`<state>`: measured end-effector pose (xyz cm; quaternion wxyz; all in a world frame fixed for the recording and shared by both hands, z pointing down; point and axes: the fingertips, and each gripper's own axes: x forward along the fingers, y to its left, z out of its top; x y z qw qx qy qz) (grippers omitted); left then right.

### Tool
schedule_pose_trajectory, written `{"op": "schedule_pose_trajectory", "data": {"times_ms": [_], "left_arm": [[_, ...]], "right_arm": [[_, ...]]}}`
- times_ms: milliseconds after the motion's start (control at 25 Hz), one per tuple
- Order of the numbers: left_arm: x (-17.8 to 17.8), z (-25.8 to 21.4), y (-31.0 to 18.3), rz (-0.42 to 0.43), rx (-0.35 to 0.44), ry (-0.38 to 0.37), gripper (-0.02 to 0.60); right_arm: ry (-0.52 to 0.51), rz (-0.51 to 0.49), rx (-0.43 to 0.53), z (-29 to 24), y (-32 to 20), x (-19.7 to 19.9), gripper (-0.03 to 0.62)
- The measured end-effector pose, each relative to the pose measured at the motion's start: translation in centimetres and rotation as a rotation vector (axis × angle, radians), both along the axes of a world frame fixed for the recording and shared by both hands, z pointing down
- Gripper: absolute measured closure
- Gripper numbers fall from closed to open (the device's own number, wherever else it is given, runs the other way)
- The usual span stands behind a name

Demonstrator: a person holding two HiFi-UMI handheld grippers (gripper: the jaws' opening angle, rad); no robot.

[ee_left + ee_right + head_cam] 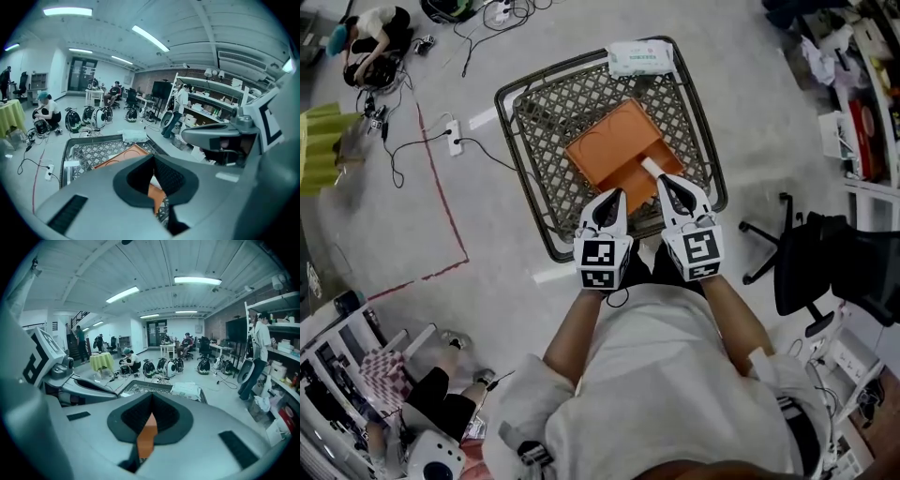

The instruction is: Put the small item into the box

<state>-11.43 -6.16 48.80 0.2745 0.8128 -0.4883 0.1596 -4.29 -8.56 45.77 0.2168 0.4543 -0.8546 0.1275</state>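
**A:** Anyone see where the small white item point(648, 166) is?

**B:** It's at the near right edge of the orange box point(605, 150), right at the tip of the right gripper point(662, 180). That one's fingers are pressed together, but it's unclear if they nip it.

**A:** And the left gripper point(617, 195)?

**B:** Fingers together too, nothing between them, just beside the box on the wire table point(534, 122).

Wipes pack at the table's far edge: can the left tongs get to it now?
Probably yes. The wipes pack lies uncovered on the far rim of the mesh table; between it and the left tongs is only the low orange box, which they could pass over. It may need a long forward stretch.
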Motion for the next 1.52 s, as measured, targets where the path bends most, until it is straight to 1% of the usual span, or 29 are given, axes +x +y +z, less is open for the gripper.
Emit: {"op": "schedule_pose_trajectory", "data": {"times_ms": [240, 440, 680, 840, 920, 1080, 1240, 1360, 1520], "left_arm": [[0.9, -2.4, 0.2, 0.001, 0.047, -0.008, 0.574], [3.1, -4.6, 0.6, -0.005, 0.087, -0.001, 0.574], [6.3, -6.5, 2.7, -0.039, 0.137, -0.011, 0.573], [7.4, -8.4, 4.5, -0.071, 0.208, -0.069, 0.574], [7.9, -9.3, 5.6, -0.091, 0.244, -0.085, 0.574], [9.0, -10.9, 7.3, -0.133, 0.280, -0.075, 0.574], [9.5, -12.9, 8.4, -0.149, 0.326, -0.069, 0.574], [9.4, -14.8, 8.8, -0.142, 0.372, -0.064, 0.574], [10.1, -16.8, 9.1, -0.103, 0.419, -0.059, 0.574]], "right_arm": [[-0.025, -0.022, 0.042, -2.8, 0.5, 0.8, 0.591], [-0.049, -0.033, 0.099, -5.2, 1.4, 2.6, 0.591], [-0.088, -0.049, 0.150, -7.5, 3.8, 6.0, 0.591], [-0.112, -0.066, 0.193, -9.3, 5.4, 7.9, 0.591], [-0.118, -0.081, 0.217, -10.1, 6.2, 8.7, 0.591], [-0.166, -0.100, 0.249, -11.5, 7.8, 10.3, 0.591], [-0.173, -0.103, 0.302, -13.4, 9.2, 11.2, 0.591], [-0.178, -0.077, 0.336, -14.9, 9.6, 11.8, 0.591], [-0.168, -0.053, 0.384, -16.6, 10.2, 13.1, 0.591]]}}
